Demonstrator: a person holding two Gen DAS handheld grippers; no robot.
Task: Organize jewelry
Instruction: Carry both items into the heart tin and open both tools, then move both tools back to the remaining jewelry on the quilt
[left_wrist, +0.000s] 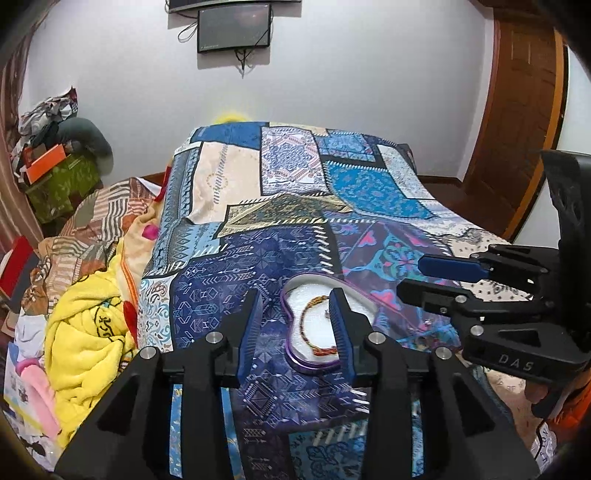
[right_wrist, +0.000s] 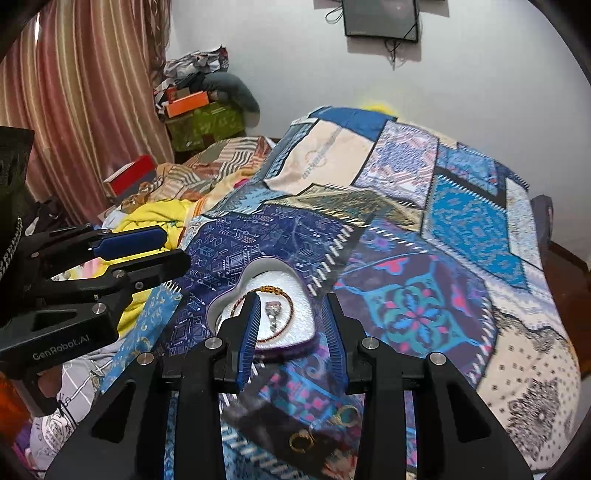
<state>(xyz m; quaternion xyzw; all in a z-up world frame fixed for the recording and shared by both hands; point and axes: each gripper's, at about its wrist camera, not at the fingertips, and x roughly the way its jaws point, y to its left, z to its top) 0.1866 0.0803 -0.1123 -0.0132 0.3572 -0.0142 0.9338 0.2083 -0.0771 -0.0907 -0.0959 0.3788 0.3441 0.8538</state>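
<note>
Purple-rimmed heart tray (right_wrist: 295, 345), both claws (left_wrist: 295, 325) (right_wrist: 291, 325) spread, empty.

Patchwork bedspread (left_wrist: 295, 206) fills centre frame. Yellow blanket (left_wrist: 85, 332) lower left, w/ green box (left_wrist: 61, 184) & orange box (left_wrist: 44, 166) upper left. Wall screen (left_wrist: 233, 27) top centre, wooden door (left_wrist: 517, 122) right. Striped curtain (right_wrist: 85, 92) upper left.
</note>
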